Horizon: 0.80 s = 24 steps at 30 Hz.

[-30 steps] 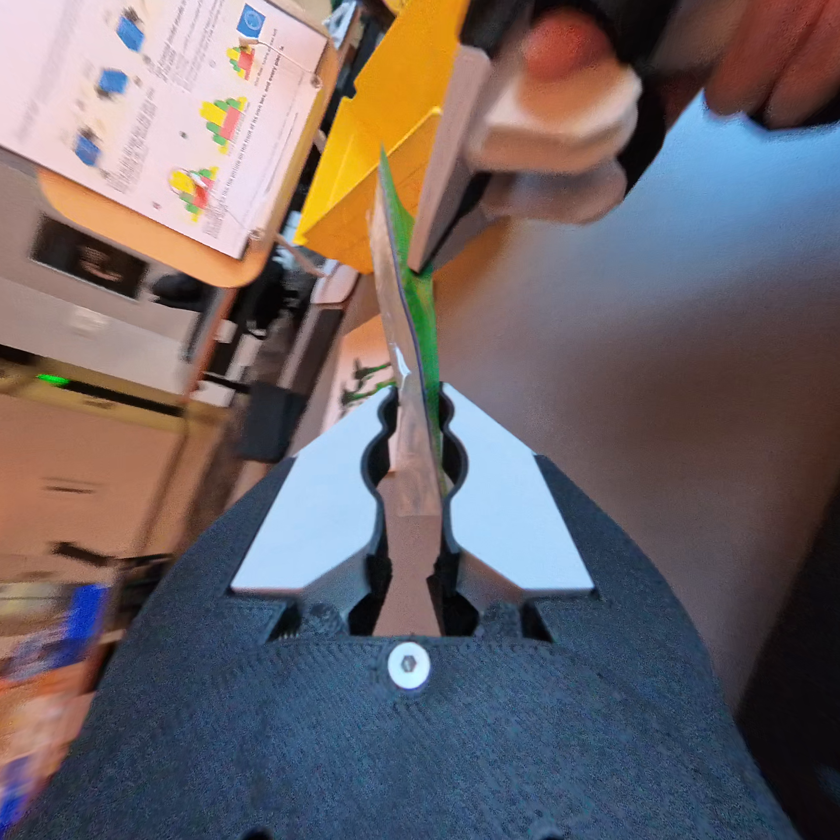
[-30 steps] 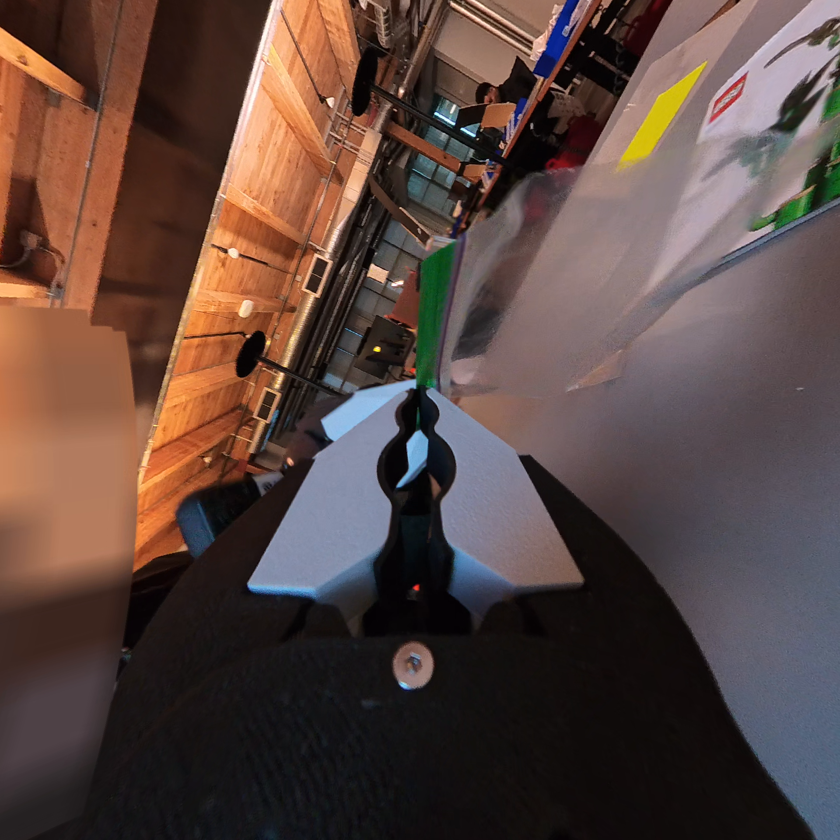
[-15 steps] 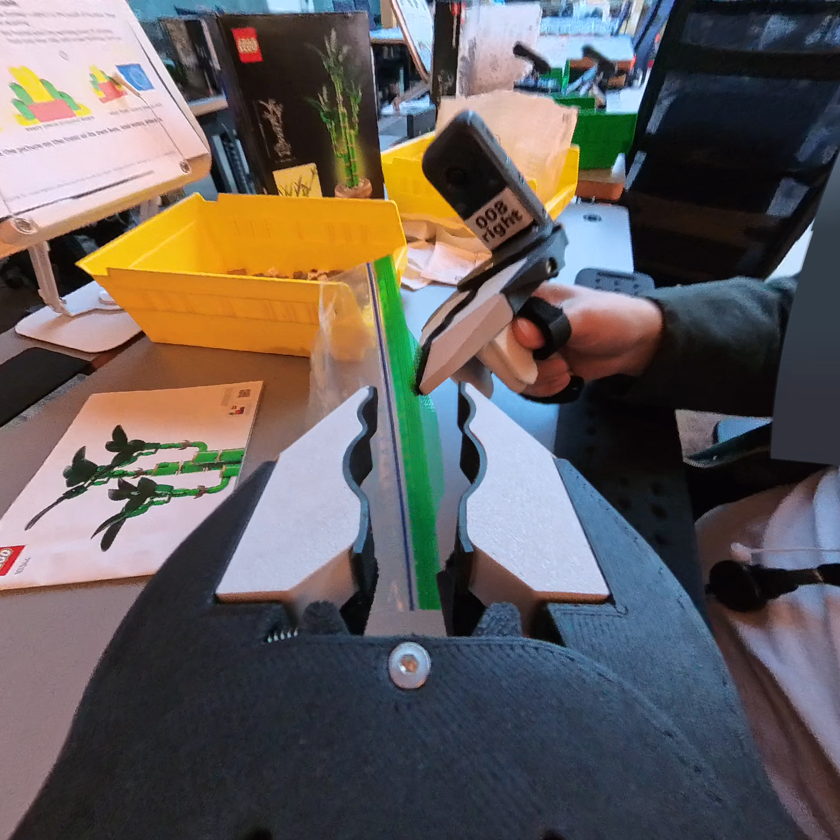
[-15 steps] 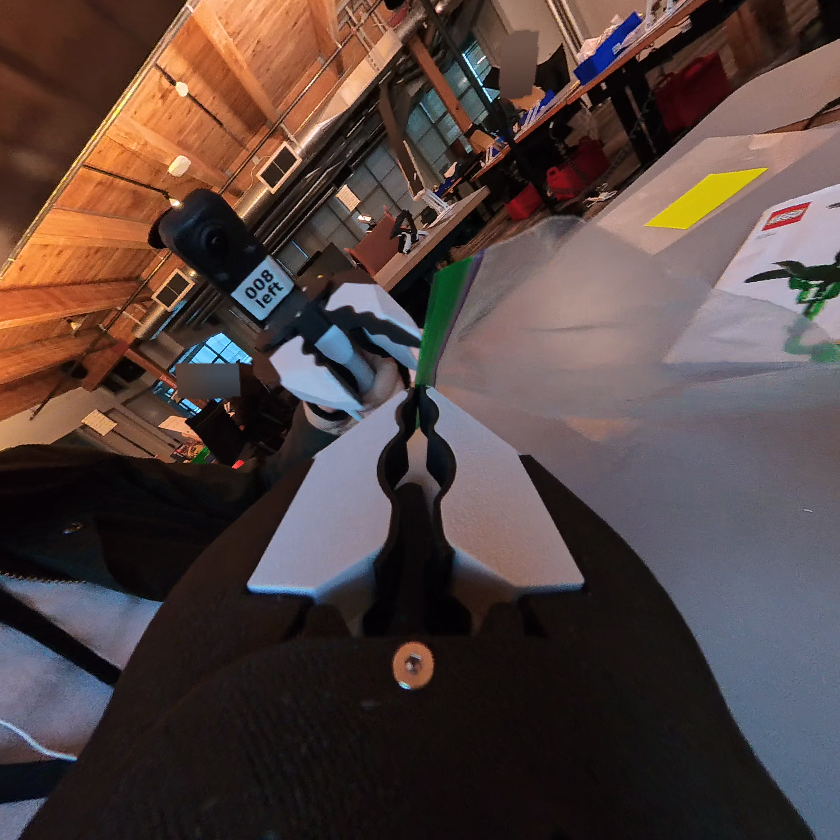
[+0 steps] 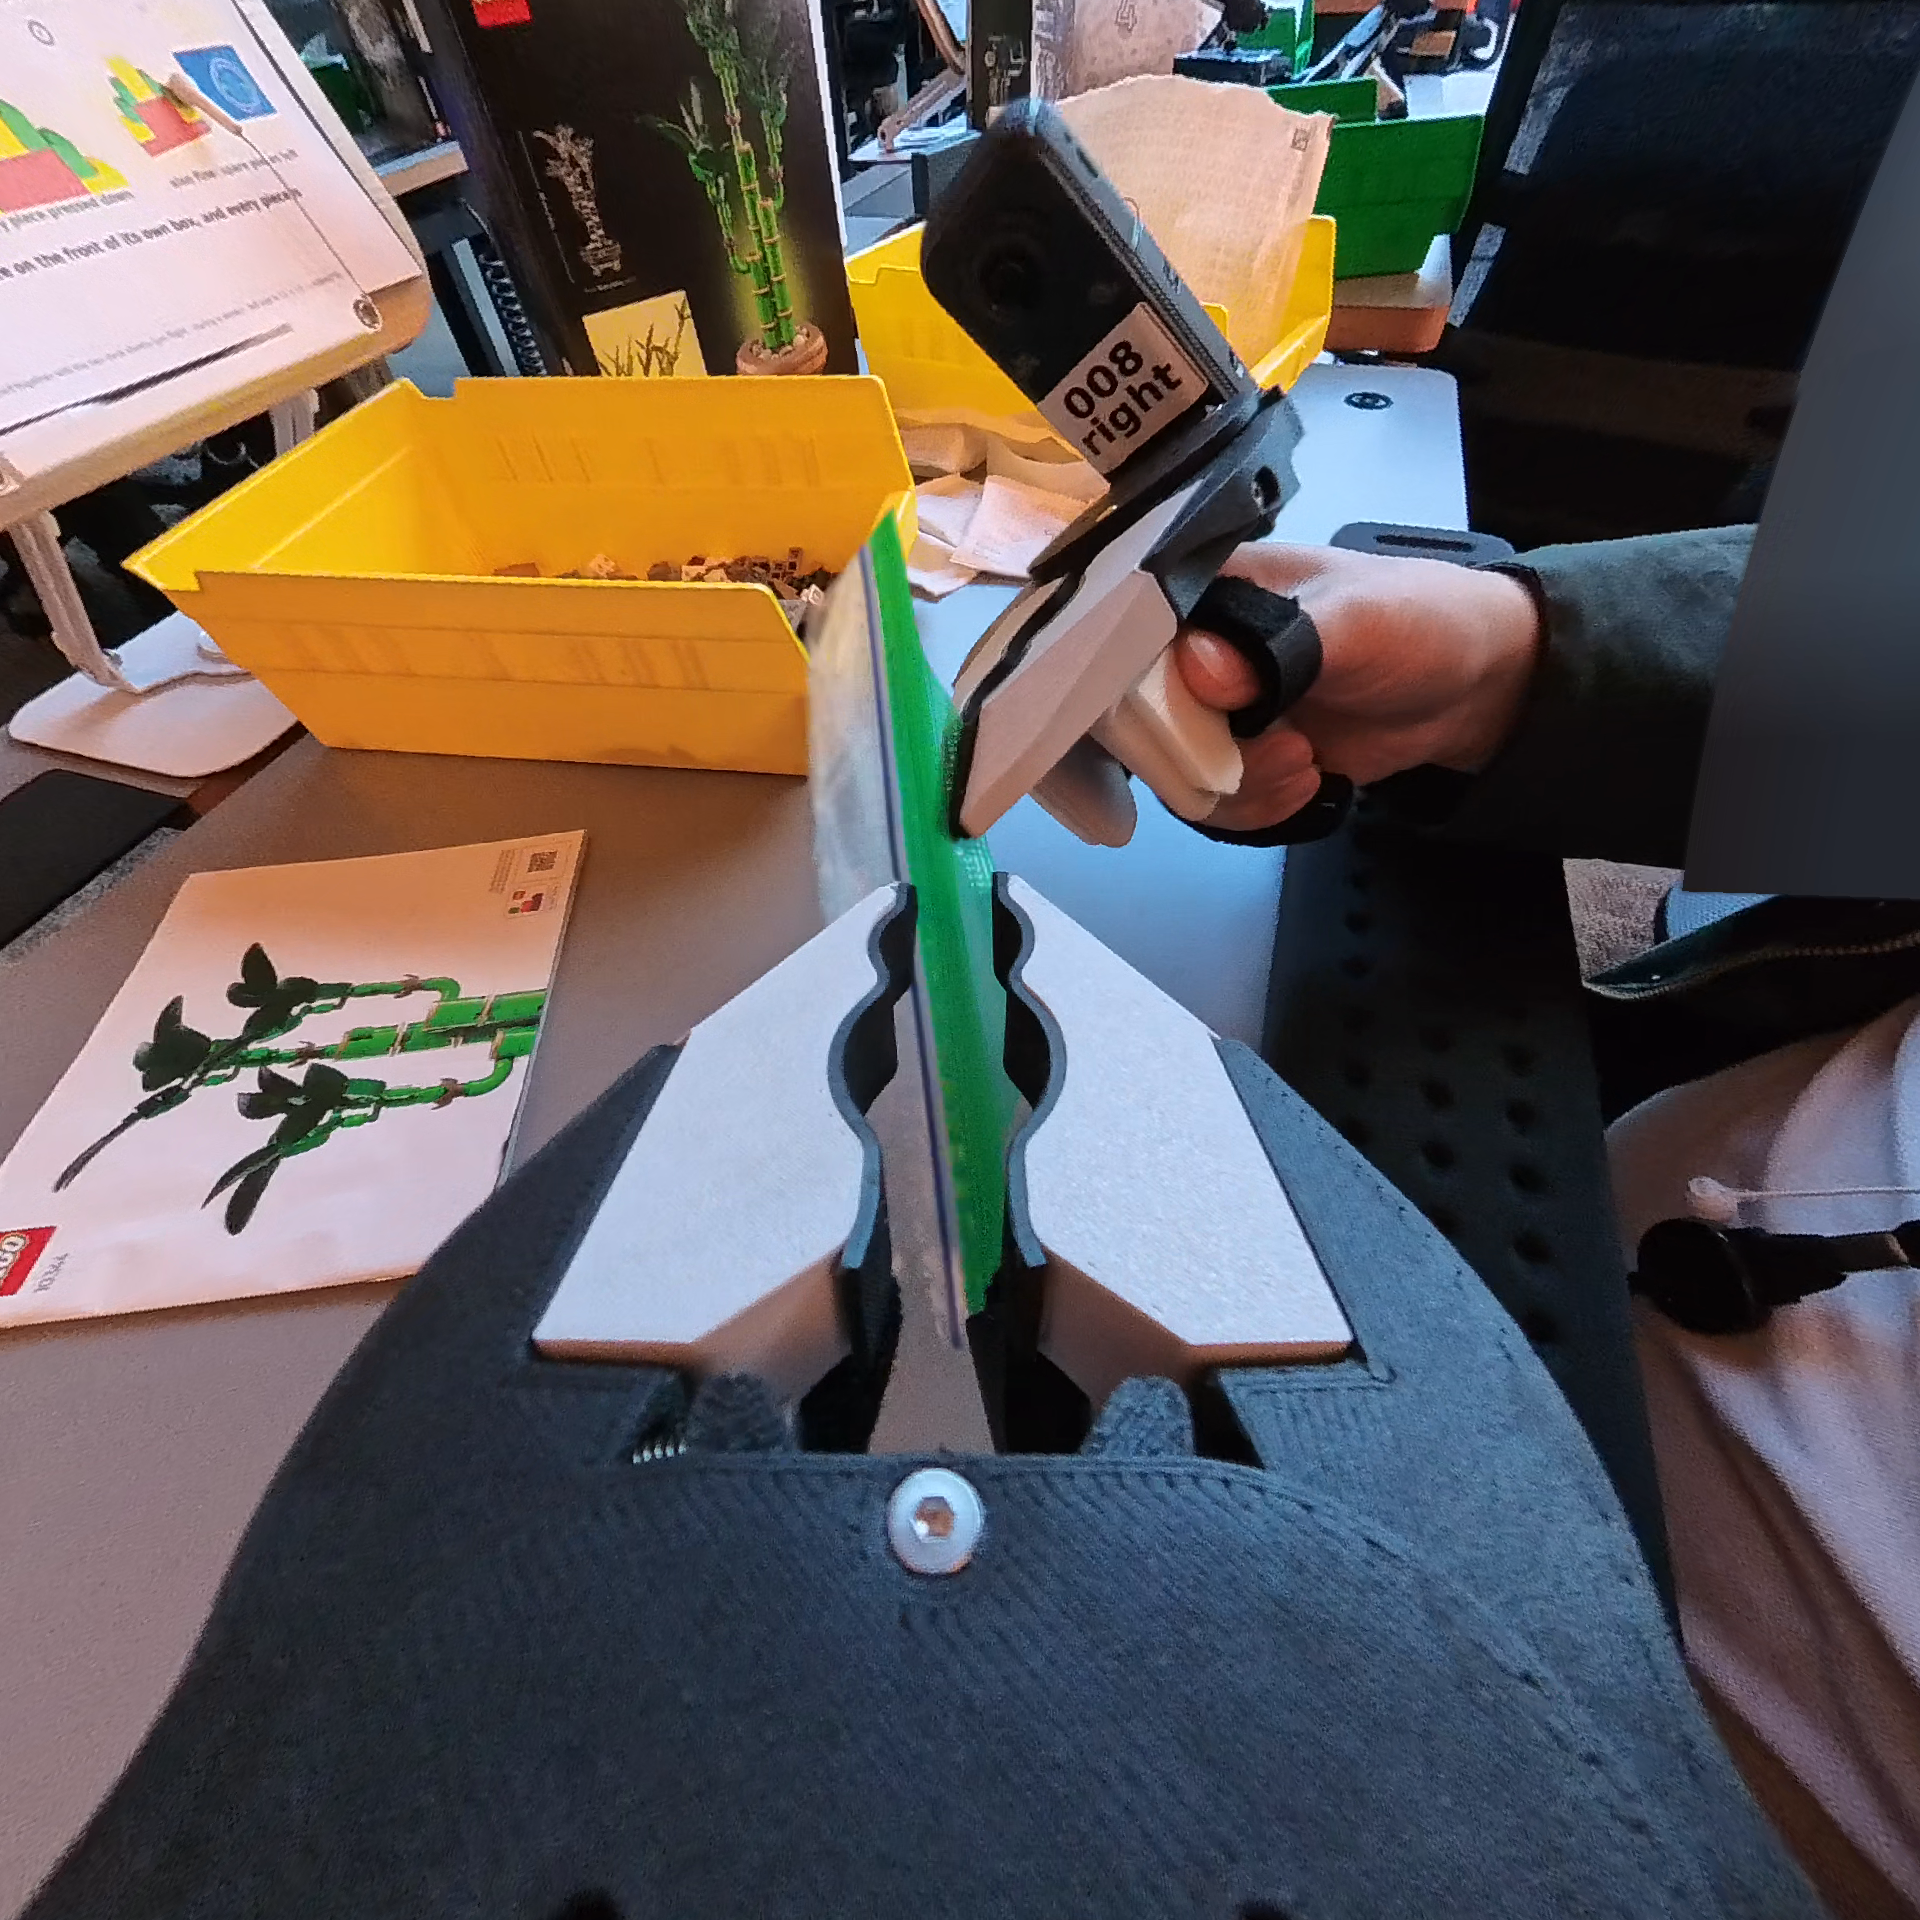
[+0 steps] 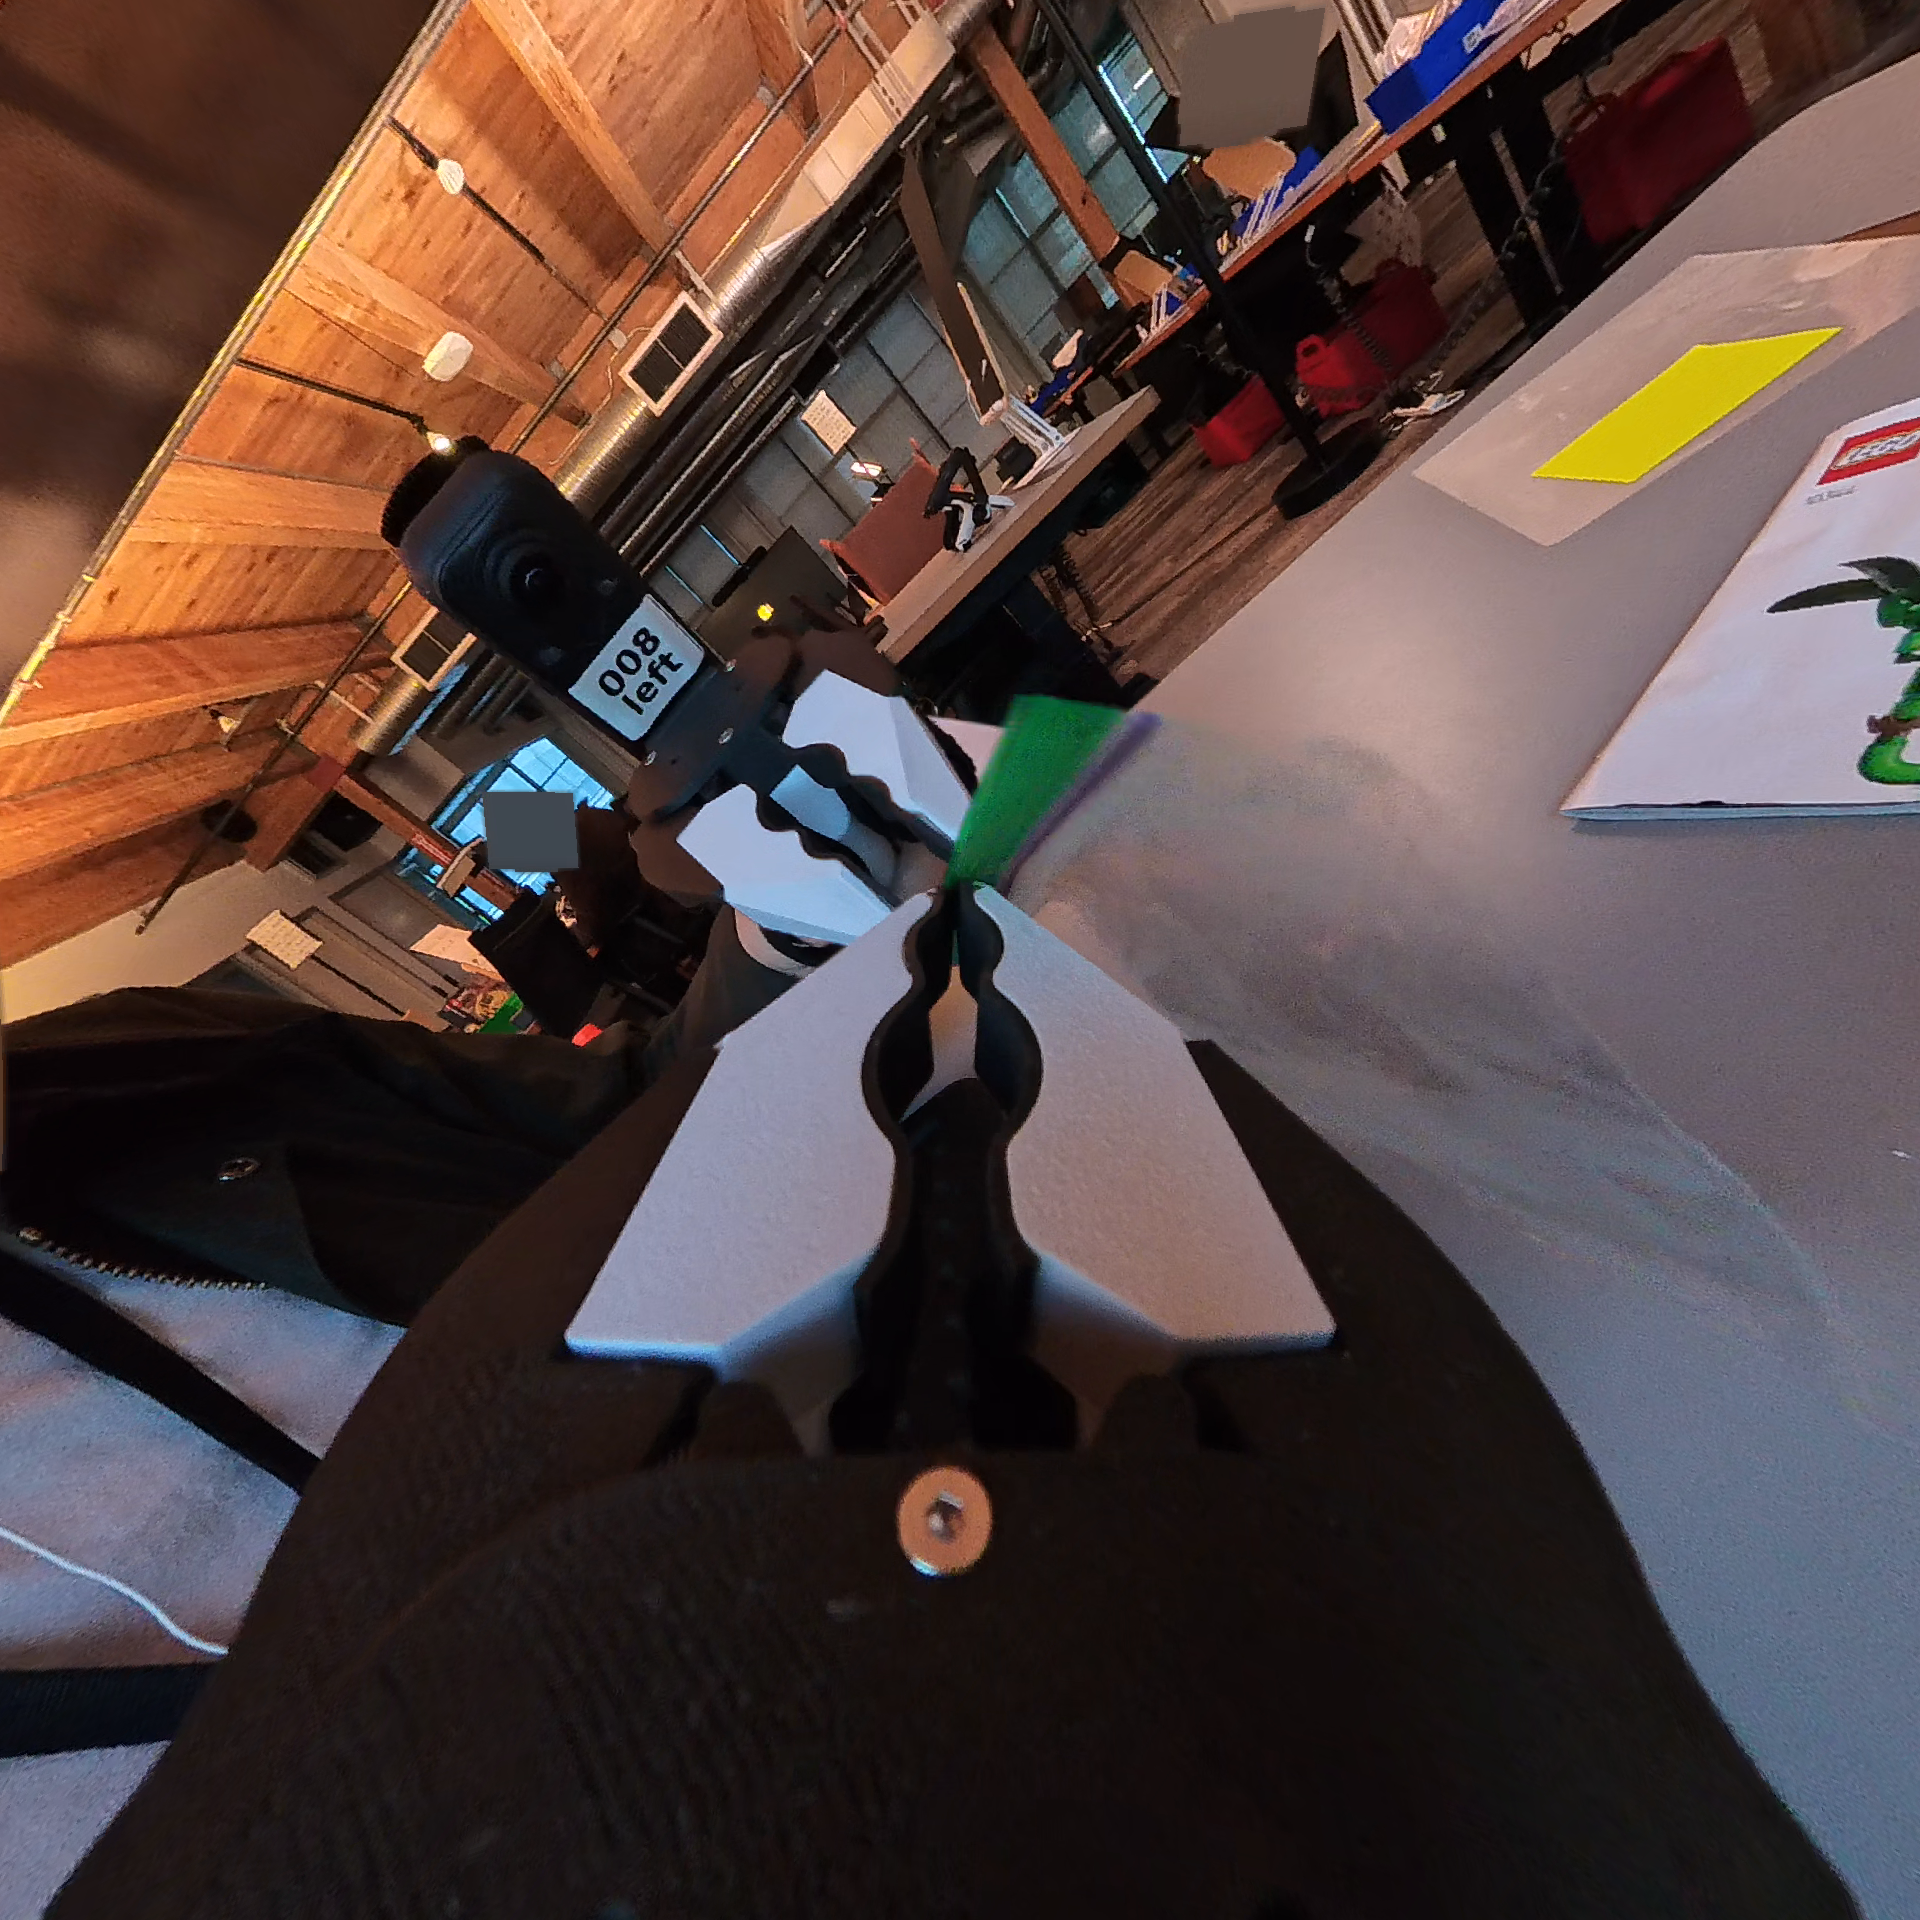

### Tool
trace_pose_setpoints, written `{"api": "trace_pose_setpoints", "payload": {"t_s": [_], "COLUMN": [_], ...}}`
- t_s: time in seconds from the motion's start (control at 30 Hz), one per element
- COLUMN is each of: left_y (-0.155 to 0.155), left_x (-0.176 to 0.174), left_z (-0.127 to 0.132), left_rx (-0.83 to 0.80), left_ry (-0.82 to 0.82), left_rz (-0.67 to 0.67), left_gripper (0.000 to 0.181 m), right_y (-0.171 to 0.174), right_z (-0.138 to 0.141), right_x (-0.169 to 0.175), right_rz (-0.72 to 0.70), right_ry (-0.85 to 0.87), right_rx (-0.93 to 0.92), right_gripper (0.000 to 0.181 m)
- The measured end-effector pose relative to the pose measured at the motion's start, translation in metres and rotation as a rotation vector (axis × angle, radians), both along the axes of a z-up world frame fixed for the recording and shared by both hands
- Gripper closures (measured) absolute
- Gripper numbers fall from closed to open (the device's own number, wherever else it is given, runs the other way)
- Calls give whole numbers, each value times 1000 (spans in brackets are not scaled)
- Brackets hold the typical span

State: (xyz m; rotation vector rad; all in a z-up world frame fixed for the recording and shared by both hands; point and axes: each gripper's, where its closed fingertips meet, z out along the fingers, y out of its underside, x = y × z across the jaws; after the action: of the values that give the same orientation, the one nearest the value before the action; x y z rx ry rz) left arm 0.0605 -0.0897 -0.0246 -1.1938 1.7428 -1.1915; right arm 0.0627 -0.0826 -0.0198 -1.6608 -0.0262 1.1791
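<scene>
A clear plastic zip bag (image 5: 847, 727) with a green top strip (image 5: 920, 810) hangs edge-on above the grey table (image 5: 675, 831). My left gripper (image 5: 951, 894) is open; the bag's strip runs through the gap between its fingers, which stand apart from it. My right gripper (image 5: 961, 821), held in a person's hand (image 5: 1382, 675), is shut on the strip from the right. In the right wrist view my right gripper (image 6: 954, 902) pinches the green strip (image 6: 1029, 790), the clear bag (image 6: 1299, 914) spreads to the right, and the open left gripper (image 6: 831, 800) sits just behind.
A yellow bin (image 5: 499, 665) with several small dark pieces stands behind the bag, with a second yellow bin (image 5: 935, 343) farther back. An instruction booklet (image 5: 312, 1060) lies at left. A black box (image 5: 644, 187) and a sheet on a stand (image 5: 156, 208) stand at the back.
My left gripper was shut on the bag a second ago and has opened. Both views have swung from tilted to level. The right gripper keeps its hold on the strip.
</scene>
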Motion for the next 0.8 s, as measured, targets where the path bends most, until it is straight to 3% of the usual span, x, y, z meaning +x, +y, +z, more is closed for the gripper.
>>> {"api": "trace_pose_setpoints", "payload": {"t_s": [0.23, 0.3, 0.7, 0.8], "left_y": [0, -3, 2, 1], "left_x": [-1, -2, 1, 3], "left_z": [-3, -5, -16, -18], "left_rx": [-60, -67, -87, -63], "left_ry": [25, 36, 101, 105], "left_rz": [-27, -44, -2, 13], "left_gripper": [170, 181, 181, 181], "right_y": [-5, -5, -1, 1], "right_z": [-2, -5, -22, -29], "right_x": [-1, -2, 5, 3], "right_rz": [29, 34, -5, -11], "right_ry": [-38, -64, -55, -29], "right_rx": [2, -6, -112, -169], "right_gripper": [181, 181, 181, 171]}}
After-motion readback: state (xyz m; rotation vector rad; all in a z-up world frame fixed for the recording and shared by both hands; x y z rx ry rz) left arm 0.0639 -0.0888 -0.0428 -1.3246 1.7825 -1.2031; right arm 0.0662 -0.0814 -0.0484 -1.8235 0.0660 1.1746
